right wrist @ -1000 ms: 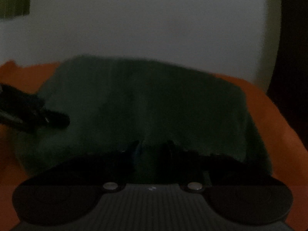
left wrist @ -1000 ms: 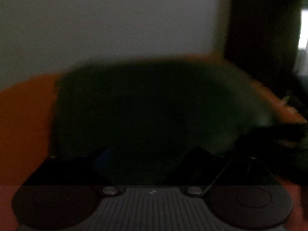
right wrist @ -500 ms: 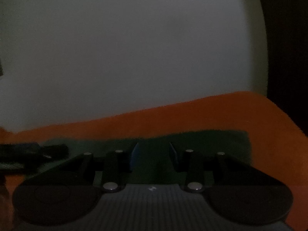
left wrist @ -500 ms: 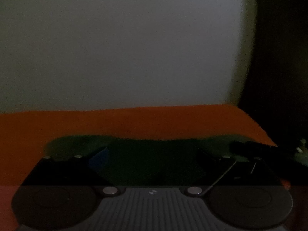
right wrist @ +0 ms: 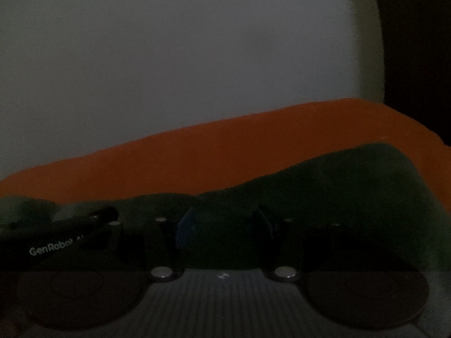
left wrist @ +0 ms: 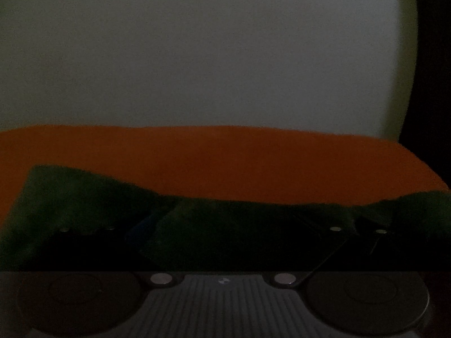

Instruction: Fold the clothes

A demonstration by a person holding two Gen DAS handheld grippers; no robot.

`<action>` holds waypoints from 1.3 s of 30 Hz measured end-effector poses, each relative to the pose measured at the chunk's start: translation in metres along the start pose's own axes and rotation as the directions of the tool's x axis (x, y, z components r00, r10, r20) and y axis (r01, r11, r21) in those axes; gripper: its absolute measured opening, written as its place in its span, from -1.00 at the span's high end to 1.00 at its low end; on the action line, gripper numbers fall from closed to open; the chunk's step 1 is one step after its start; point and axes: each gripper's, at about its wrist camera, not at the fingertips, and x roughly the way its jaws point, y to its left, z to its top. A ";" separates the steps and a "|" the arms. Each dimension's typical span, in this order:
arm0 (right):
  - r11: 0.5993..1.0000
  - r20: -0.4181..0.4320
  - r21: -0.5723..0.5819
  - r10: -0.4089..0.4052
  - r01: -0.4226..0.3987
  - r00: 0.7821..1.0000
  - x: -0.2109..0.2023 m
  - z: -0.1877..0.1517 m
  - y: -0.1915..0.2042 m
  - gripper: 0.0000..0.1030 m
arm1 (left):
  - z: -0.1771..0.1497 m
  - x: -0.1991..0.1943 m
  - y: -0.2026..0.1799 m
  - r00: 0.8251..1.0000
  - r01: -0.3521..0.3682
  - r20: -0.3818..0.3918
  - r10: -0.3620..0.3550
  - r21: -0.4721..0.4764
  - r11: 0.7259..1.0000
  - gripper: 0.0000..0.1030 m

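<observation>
**Both grippers letting go of the folded green garment on the orange surface**

The dark green garment (left wrist: pixel 231 225) lies low and flat across the orange surface (left wrist: pixel 225 155), its far edge running nearly straight. From that shape the inspector judges a fold has just been laid down and the cloth is being left to settle.

The left gripper (left wrist: pixel 225 233) stands over the near part of the garment with its jaws spread wide and opening further; cloth shows in the gap between them, but neither pad appears to press on it. The light is poor, so contact cannot be ruled out entirely.

The right gripper (right wrist: pixel 225 225) sits over the same garment (right wrist: pixel 352 191), jaws partly apart and opening, the blue pad (right wrist: pixel 184 229) clear of the cloth as far as can be seen. The other gripper's dark body reaches in at the left of the right wrist view, so the two tools work close together, one at each end of the fold.

Release appears deliberate: cloth placed, grips no longer needed.
</observation>
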 end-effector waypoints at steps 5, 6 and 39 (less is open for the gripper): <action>0.976 0.049 -0.218 0.031 -0.020 0.998 -0.007 0.007 -0.045 -0.04 | 0.009 0.003 0.070 0.999 0.008 0.051 -0.006 -0.036 0.999 -1.00; 0.987 0.068 -0.151 0.071 -0.060 0.995 -0.005 0.001 -0.064 -0.04 | 0.007 0.008 0.082 0.998 0.062 0.037 -0.059 -0.109 0.992 -1.00; 0.997 0.153 -0.076 -0.005 0.017 0.988 -0.077 -0.054 -0.106 -0.80 | -0.044 -0.072 0.089 0.995 0.012 0.097 -0.021 0.094 0.995 -1.00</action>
